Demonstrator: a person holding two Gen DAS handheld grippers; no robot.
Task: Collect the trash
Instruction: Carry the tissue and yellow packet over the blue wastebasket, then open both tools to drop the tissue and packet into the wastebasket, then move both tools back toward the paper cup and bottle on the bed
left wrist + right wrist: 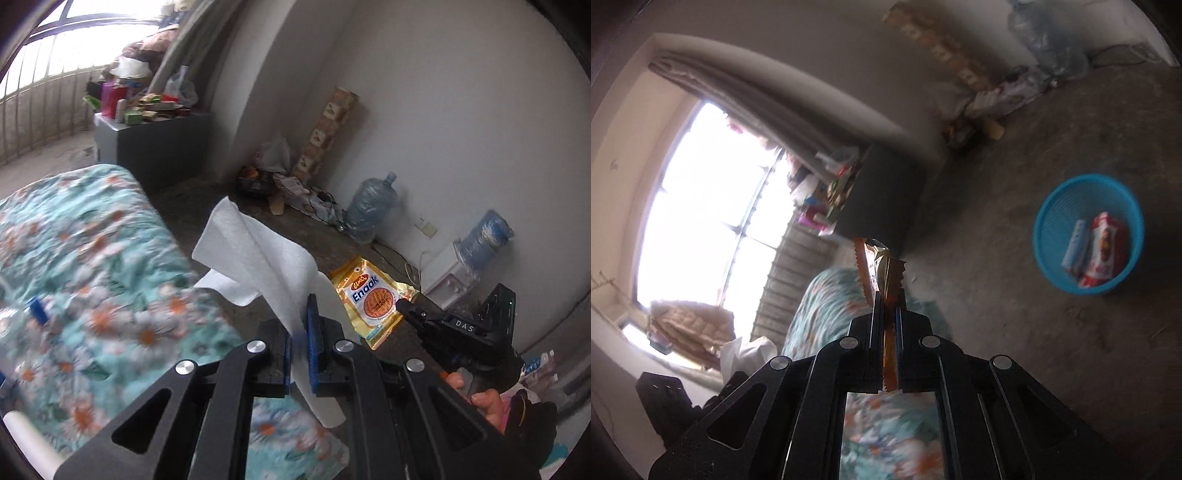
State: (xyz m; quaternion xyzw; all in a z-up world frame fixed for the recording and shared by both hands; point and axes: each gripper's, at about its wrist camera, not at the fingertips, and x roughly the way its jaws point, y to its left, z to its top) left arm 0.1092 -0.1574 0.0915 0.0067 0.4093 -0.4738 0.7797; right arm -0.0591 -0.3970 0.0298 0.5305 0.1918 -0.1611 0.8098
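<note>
1. Bed (92,240) with floral quilt lies under both claws; concrete floor (997,314) beyond.
2. Blue basket (1087,234), already holding wrappers, sits on the floor ahead-right of the right claw (888,325), the nearer one.
3. Left claw (297,339) pinches a white tissue (258,251), upright.
4. Right claw is clamped on a brown wrapper (882,273), long axis along the fingers.

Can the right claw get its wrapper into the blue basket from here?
Probably yes. The right claw is shut on the wrapper, and only bare floor shows between it and the open-topped blue basket.
</note>
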